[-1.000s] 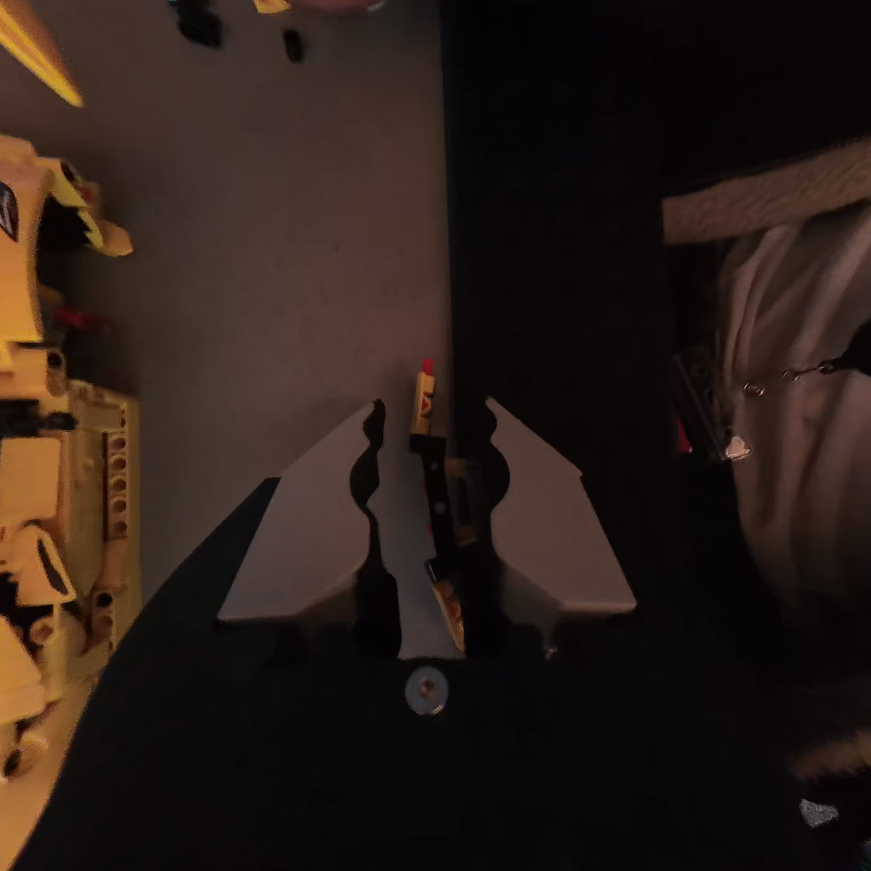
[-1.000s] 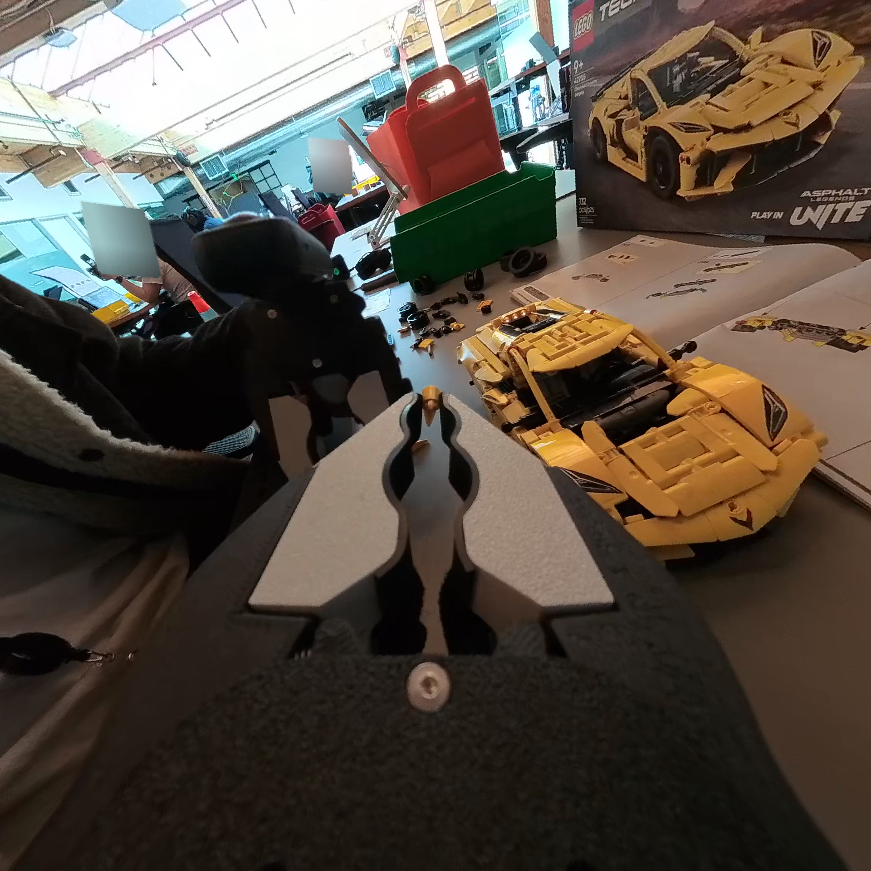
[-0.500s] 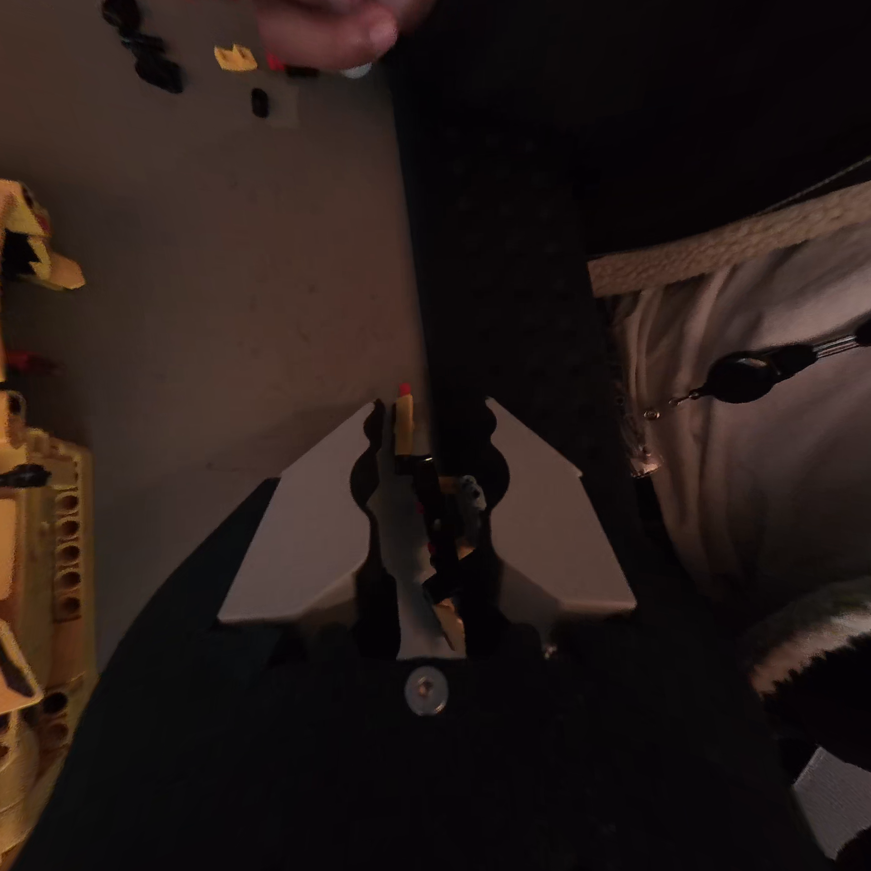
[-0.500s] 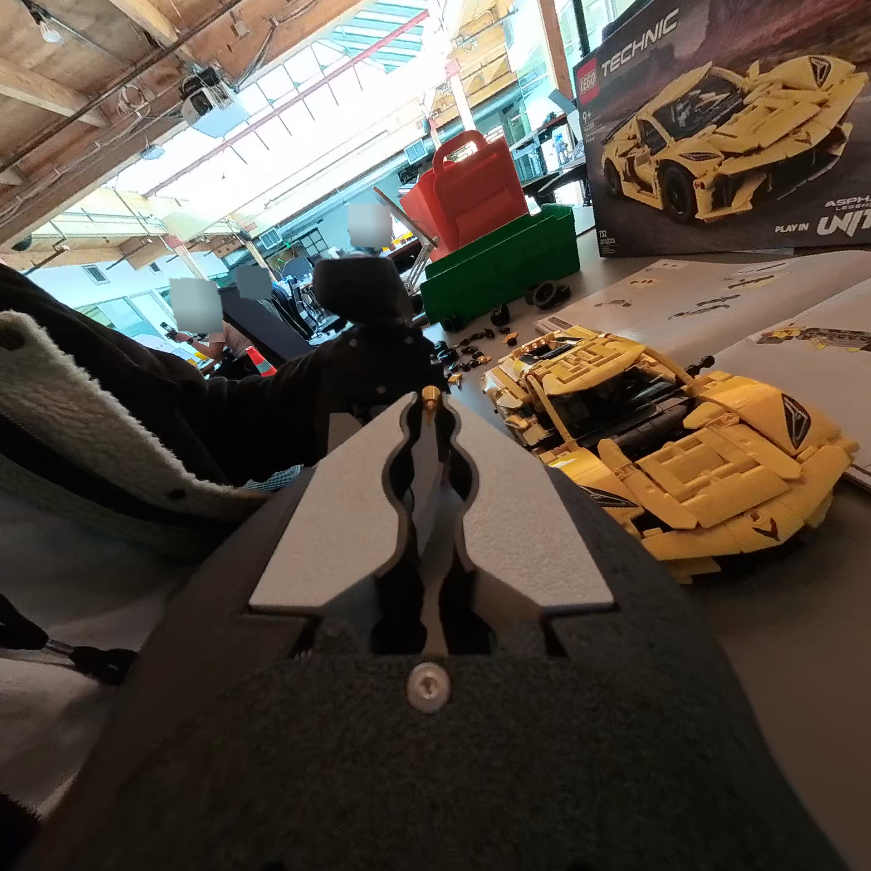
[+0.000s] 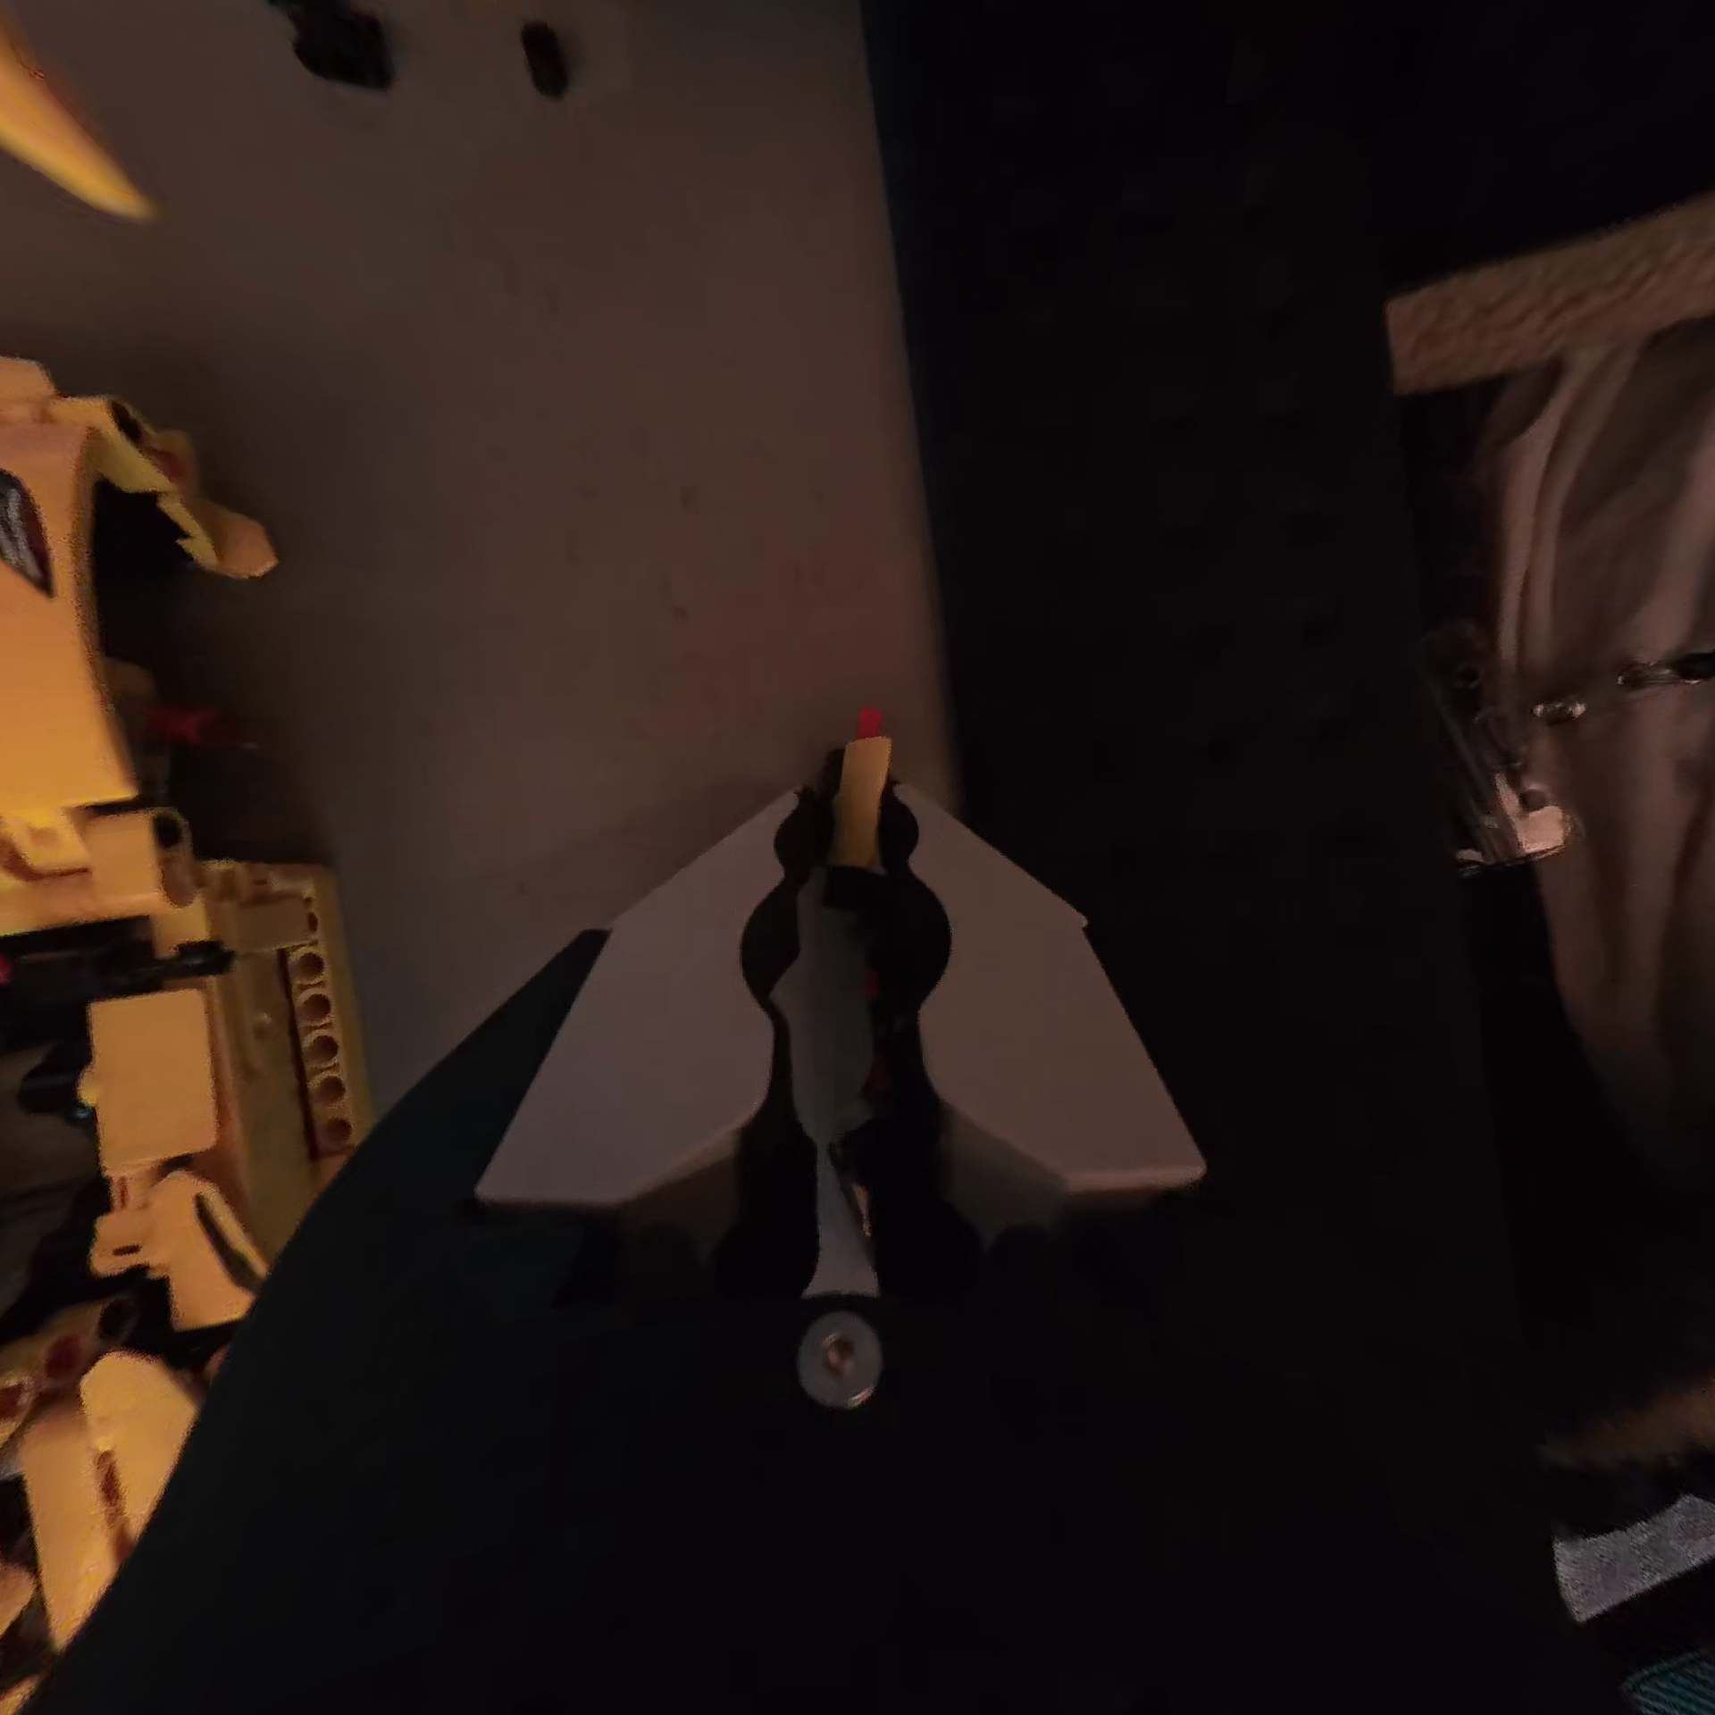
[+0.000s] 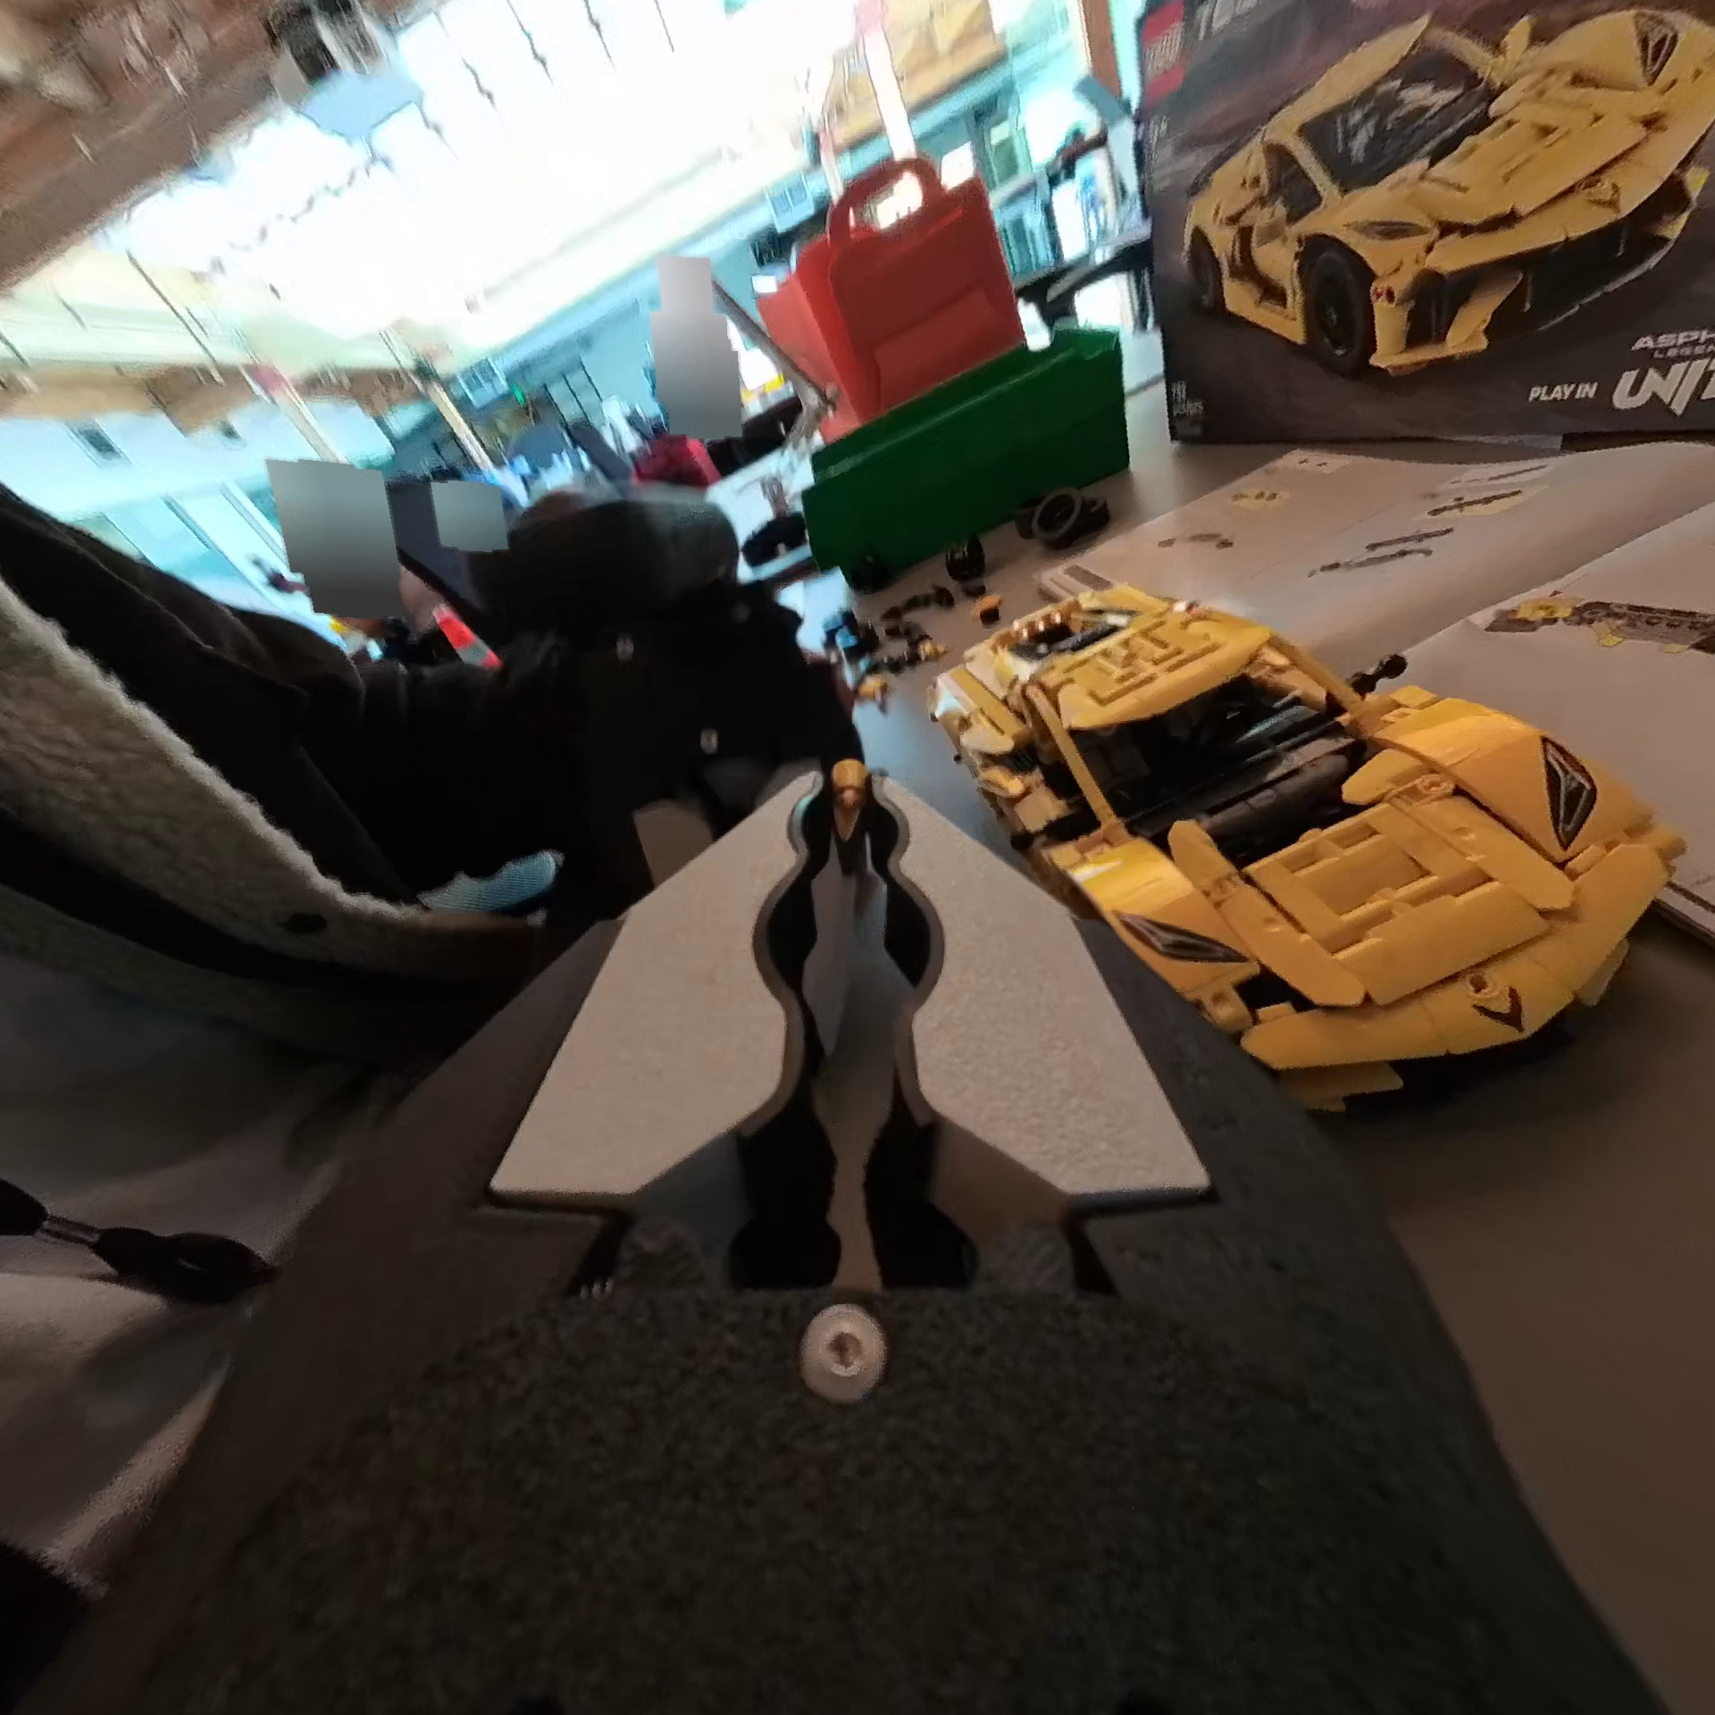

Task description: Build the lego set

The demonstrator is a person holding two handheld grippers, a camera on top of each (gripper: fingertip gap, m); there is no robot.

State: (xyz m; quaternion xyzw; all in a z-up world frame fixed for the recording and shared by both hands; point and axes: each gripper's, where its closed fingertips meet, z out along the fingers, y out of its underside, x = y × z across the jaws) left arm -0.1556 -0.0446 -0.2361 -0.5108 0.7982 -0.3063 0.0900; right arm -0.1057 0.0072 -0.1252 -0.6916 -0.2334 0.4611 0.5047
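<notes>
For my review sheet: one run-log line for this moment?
left gripper: shut on yellow piece | right gripper: shut on small yellow piece | yellow car: on table

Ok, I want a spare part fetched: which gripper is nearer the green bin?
Left, probably. The left gripper is ahead of the right gripper, between it and the green bin; the right one is further back, beside the yellow car.

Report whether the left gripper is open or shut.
Shut. The left gripper pinches a small yellow piece with a red tip between its fingertips.
</notes>
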